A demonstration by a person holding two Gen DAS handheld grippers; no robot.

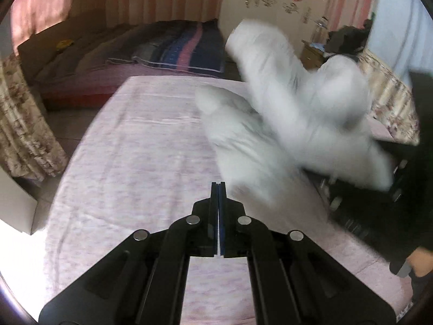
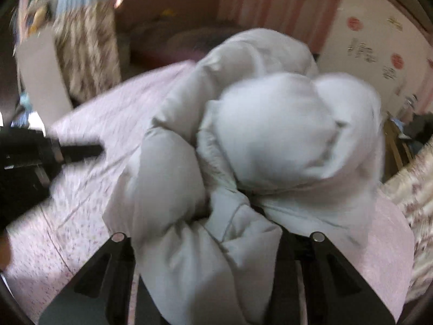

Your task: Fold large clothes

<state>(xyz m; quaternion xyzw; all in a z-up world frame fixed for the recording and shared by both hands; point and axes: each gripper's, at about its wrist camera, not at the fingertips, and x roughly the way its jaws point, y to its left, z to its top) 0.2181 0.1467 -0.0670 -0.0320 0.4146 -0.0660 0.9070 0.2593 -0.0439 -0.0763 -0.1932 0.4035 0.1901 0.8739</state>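
A white puffy jacket (image 1: 297,113) hangs bunched and blurred over the right side of the pink floral sheet (image 1: 135,149). My left gripper (image 1: 218,187) is shut with nothing between its pads and stays left of the jacket, clear of it. In the right wrist view the jacket (image 2: 270,135) fills the middle and spills over my right gripper (image 2: 216,216), which is shut on a fold of it; the fingertips are buried in the fabric. The left gripper (image 2: 92,150) shows there at the left edge, above the sheet (image 2: 81,203).
A bed with a striped quilt (image 1: 176,46) lies beyond the sheet's far edge. Floral cloth (image 1: 21,124) hangs at the left, with a white box (image 1: 16,205) below it. A wooden nightstand (image 1: 311,54) stands at the back right. A person's hand (image 1: 422,265) is at the right edge.
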